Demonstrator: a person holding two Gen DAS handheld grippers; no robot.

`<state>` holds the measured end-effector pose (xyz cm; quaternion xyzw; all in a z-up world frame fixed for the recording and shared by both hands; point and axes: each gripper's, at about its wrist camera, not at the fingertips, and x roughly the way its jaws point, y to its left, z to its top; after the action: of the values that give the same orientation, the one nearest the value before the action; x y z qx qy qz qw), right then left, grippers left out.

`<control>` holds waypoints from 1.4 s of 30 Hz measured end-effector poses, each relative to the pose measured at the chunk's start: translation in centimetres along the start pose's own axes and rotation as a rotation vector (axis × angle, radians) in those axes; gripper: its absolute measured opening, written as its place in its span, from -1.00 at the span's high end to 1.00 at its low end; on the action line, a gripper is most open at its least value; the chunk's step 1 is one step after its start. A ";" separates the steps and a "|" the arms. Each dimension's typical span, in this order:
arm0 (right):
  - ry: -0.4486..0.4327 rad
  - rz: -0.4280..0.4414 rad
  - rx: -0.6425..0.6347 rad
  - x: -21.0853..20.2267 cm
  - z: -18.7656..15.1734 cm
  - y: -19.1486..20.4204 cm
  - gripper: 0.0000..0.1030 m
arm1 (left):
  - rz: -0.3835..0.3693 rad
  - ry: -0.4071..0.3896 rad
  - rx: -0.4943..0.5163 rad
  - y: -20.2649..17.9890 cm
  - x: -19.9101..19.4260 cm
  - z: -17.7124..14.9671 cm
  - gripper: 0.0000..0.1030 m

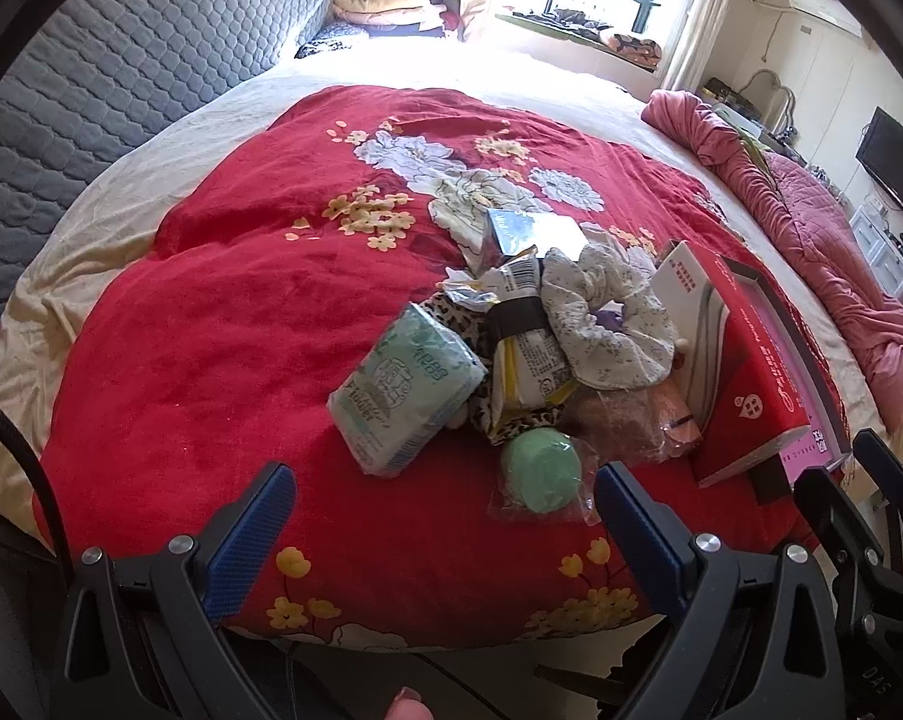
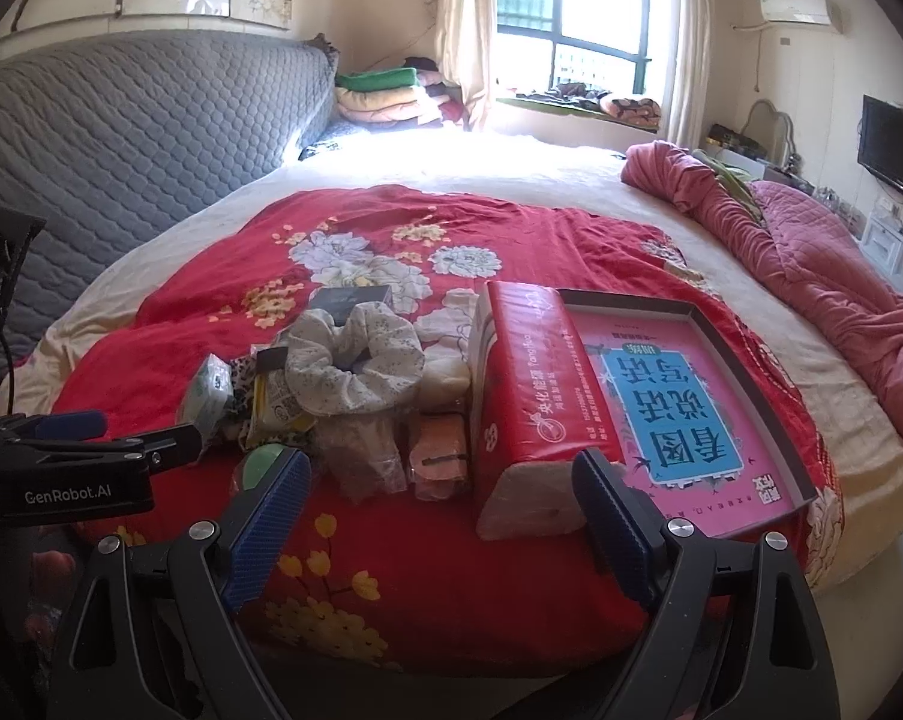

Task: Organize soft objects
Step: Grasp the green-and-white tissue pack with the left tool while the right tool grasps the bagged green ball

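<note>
A pile of small items lies on a red floral quilt [image 1: 223, 324]: a pale green tissue pack [image 1: 406, 396], a white floral scrunchie [image 1: 607, 324], a yellow snack packet [image 1: 529, 372], a green round sponge in clear wrap [image 1: 541, 474] and a clear bagged brownish item [image 1: 625, 426]. My left gripper [image 1: 445, 516] is open and empty, just in front of the pile. In the right wrist view the scrunchie [image 2: 355, 360] lies left of a red tissue pack [image 2: 535, 402]. My right gripper [image 2: 442, 510] is open and empty before the red pack.
An open box lid [image 2: 751, 396] holding a pink and blue book lies right of the red pack. A silver box [image 1: 529, 231] sits behind the pile. A rumpled pink quilt [image 2: 811, 276] lies at the right, a grey padded headboard [image 2: 121, 132] at the left.
</note>
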<state>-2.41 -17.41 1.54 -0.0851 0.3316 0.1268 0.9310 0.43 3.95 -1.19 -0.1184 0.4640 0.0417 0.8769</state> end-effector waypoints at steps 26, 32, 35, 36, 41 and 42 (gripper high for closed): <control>0.238 0.197 -0.009 10.2 -1.4 6.8 -0.74 | -0.090 0.043 0.040 5.0 6.0 2.6 -0.95; 0.263 0.205 0.034 11.5 -1.4 7.2 -0.74 | -0.089 0.068 0.108 4.6 7.7 2.6 -0.93; 0.259 0.187 0.031 12.1 -1.3 7.8 -0.74 | -0.129 0.093 0.100 4.9 8.5 2.4 -0.80; 0.262 0.184 0.036 12.4 -1.3 7.9 -0.73 | -0.128 0.093 0.103 4.9 8.5 2.3 -0.78; 0.264 0.191 0.030 13.2 -1.4 8.4 -0.48 | -0.160 0.073 0.095 5.3 8.2 2.3 -0.56; 0.273 0.205 0.033 13.5 -1.4 8.3 -0.19 | -0.167 0.074 0.090 5.4 8.3 2.4 -0.53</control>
<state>4.37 -7.40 -8.79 -0.0518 0.4639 0.2031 0.8607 6.02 9.41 -7.63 -0.1185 0.4860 -0.0567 0.8640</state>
